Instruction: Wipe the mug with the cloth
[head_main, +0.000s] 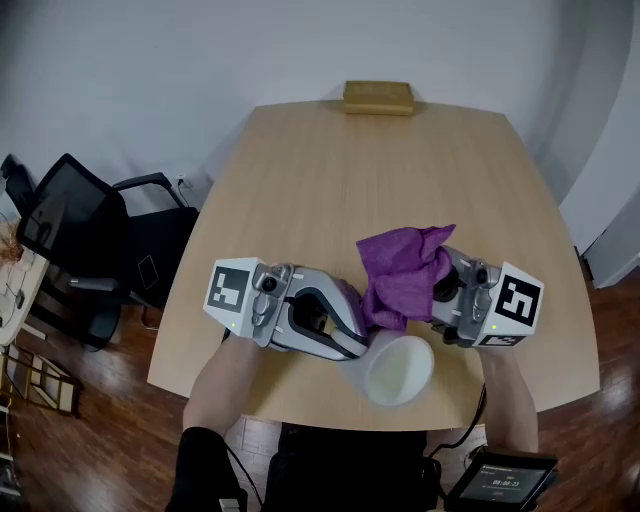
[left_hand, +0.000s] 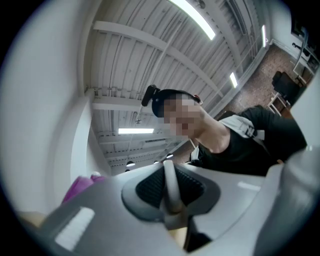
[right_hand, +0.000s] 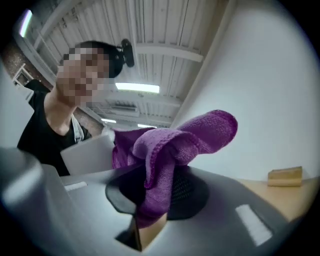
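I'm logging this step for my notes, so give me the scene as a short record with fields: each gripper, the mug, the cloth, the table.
Left gripper: shut on the mug
Right gripper: shut on the cloth
Mug: white, mouth turned toward the person, over the near edge of the table
Cloth: purple, bunched, right beside the mug; contact unclear
Table: wooden, a tan block at its far edge
Beside table: black chair on the left

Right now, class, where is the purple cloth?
Head view, right of centre: the cloth is clamped in the right gripper, bunched beside the white mug held by the left gripper.
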